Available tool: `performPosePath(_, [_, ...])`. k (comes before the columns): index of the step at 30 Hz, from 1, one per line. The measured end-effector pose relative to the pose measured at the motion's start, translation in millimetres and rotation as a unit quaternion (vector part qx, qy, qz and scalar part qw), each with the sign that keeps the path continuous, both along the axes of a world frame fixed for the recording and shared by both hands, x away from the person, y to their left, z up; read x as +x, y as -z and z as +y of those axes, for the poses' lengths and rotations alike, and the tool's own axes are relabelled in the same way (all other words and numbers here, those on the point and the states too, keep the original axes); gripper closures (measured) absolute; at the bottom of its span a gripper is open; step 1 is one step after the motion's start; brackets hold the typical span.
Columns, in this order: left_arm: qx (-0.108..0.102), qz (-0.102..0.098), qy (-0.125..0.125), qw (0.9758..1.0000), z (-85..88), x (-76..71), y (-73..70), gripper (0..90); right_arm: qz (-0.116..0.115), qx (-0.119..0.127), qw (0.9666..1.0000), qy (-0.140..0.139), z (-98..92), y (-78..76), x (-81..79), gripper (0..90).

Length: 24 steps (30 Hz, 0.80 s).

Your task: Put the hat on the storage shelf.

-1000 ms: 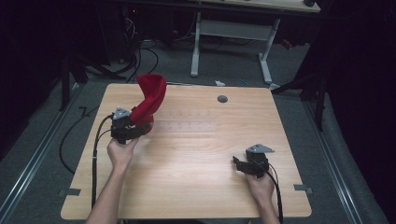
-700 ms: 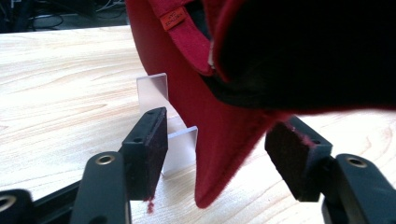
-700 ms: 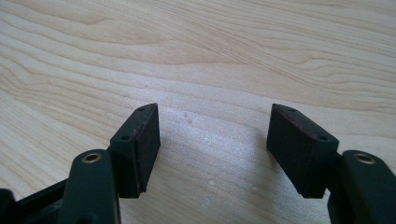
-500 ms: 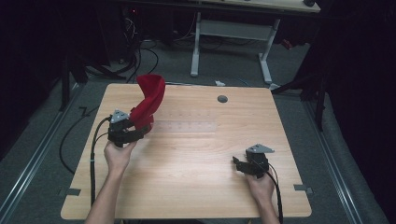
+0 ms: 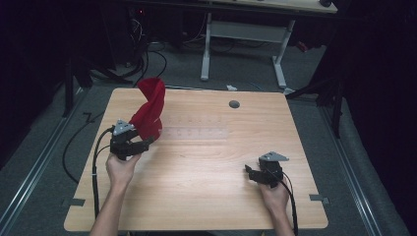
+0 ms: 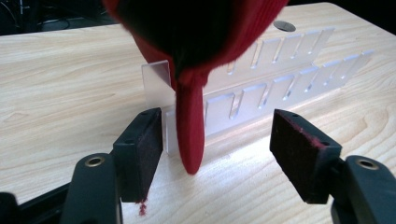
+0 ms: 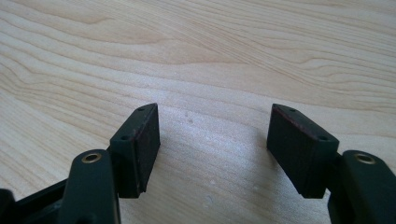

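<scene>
Two grippers work at a wooden bench [image 5: 196, 196]. At left, the left gripper [image 5: 142, 144] has just been opening its jaws; a red cloth [image 6: 190, 126] hangs between them untouched, draped on a clear slotted rack [image 6: 280, 88]. Soft, light and limp, it is probably best pinched at a hanging fold. The right gripper [image 5: 250, 173] rests wide open, empty.

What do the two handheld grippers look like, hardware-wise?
Both the left gripper and the right gripper are black, each with a grey three-cornered plate on top and a black cable trailing back. Each has two blocky jaws with dark pads, brass-coloured rivets at the base. Forearms are bare, no sleeves.
</scene>
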<state>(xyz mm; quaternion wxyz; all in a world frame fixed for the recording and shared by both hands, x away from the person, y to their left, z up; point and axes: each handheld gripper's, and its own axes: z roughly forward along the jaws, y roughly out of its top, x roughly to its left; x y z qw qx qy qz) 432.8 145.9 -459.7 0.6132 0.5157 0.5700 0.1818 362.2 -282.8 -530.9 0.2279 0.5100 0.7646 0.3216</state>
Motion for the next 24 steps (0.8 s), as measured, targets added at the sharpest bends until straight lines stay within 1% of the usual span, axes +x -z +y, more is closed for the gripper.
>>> performPosePath(2, [0.006, -0.003, 0.0, 1.0, -0.1, -2.8, -0.5, 34.2, 0.0, 0.0, 1.0, 0.0, 0.0, 0.0, 0.0, 34.9])
performPosePath(4, [0.007, -0.002, 0.001, 1.0, 0.4, -5.6, -0.7, 35.1, 0.0, 0.0, 1.0, 0.0, 0.0, 0.0, 0.0, 34.9])
performPosePath(5, [0.014, 0.0, -0.006, 0.9999, 0.9, -6.6, -0.1, 35.6, 0.0, 0.0, 1.0, 0.0, 0.0, 0.0, 0.0, 34.9])
performPosePath(6, [0.018, 0.0, -0.014, 0.9997, 0.7, -7.1, 0.6, 37.0, 0.0, 0.0, 1.0, 0.0, 0.0, 0.0, 0.0, 34.9])
performPosePath(7, [0.023, 0.002, -0.016, 0.9996, 1.2, -8.0, 1.3, 37.2, 0.0, 0.0, 1.0, 0.0, 0.0, 0.0, 0.0, 34.9])
performPosePath(10, [0.026, 0.003, -0.017, 0.9995, 3.0, -11.8, 1.5, 37.2, 0.0, 0.0, 1.0, 0.0, 0.0, 0.0, 0.0, 34.9])
performPosePath(14, [0.014, 0.001, -0.019, 0.9997, 6.2, -17.2, -0.7, 37.2, 0.0, 0.0, 1.0, 0.0, 0.0, 0.0, 0.0, 34.9])
performPosePath(18, [0.019, -0.001, -0.015, 0.9997, 6.0, -21.9, -2.6, 36.7, 0.0, 0.0, 1.0, 0.0, 0.0, 0.0, 0.0, 34.9])
performPosePath(24, [0.012, -0.005, -0.012, 0.9998, 5.9, -30.6, -3.6, 36.7, 0.0, 0.0, 1.0, 0.001, 0.1, 0.0, -0.1, 34.9])
